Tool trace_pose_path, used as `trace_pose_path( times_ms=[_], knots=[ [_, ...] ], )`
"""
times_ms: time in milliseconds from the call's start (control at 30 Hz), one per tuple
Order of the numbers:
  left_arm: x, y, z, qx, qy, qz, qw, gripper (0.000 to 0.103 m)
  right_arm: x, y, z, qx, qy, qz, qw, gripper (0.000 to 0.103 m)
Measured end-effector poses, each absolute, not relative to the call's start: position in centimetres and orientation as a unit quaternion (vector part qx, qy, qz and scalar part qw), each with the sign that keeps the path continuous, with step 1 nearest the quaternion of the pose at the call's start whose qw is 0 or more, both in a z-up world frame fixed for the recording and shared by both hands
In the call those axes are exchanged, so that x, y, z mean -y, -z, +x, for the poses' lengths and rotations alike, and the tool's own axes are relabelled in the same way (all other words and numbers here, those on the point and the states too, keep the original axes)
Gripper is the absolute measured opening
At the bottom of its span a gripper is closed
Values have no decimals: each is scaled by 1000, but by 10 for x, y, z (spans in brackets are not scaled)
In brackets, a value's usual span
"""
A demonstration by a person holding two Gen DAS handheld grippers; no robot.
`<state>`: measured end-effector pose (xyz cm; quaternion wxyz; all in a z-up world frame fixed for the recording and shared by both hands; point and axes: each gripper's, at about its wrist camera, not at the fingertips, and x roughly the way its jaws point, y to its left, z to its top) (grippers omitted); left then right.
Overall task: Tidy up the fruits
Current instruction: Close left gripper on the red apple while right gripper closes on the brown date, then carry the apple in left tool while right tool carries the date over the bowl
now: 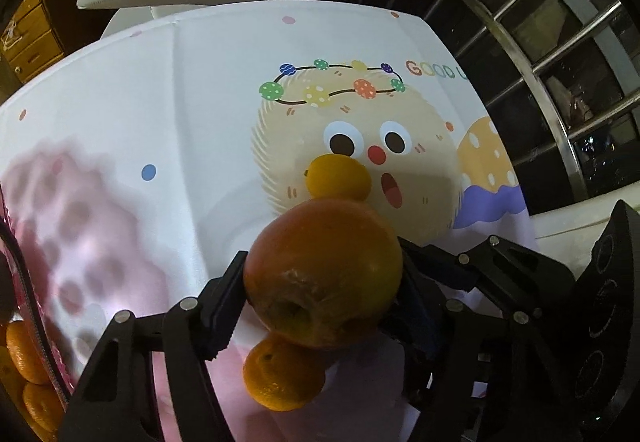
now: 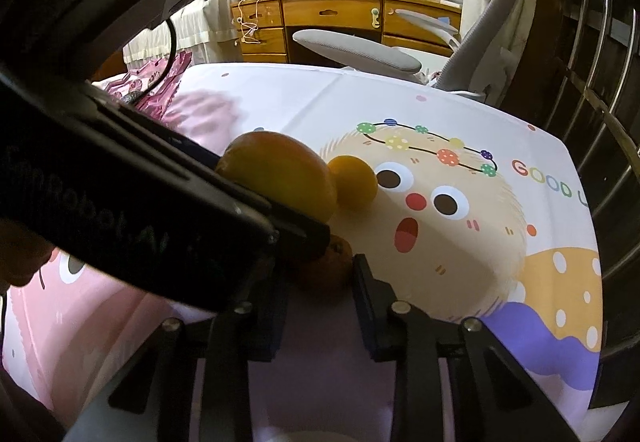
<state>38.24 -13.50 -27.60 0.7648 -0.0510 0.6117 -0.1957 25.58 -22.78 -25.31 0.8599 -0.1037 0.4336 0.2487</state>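
Note:
A red-orange apple sits between the fingers of my left gripper, whose pads press on both its sides. In the right wrist view the apple is half hidden behind that gripper's black body. A small mandarin lies on the cloth just below the apple. My right gripper has its tips drawn in on this mandarin. Its left fingertip is partly covered by the other gripper. A yellow citrus fruit rests on the cloth beyond the apple, touching it.
The cartoon-print tablecloth covers the table. A pink mesh bag holding several oranges lies at the left edge. A grey chair stands behind the table, with a metal railing along the right. A hand holds the left gripper.

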Motion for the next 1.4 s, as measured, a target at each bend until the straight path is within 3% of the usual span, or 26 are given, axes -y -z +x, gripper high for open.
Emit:
trace_pose_path(
  times_ms=[667,1400],
  knots=[
    [114,240,371,-578,166,-74,796,68,227,236,256,-441,-229,-68,865,28],
    [-14,153,312,-456,73,-174,870,68,165,156,231,-405,-260,-85,872,28]
  ],
)
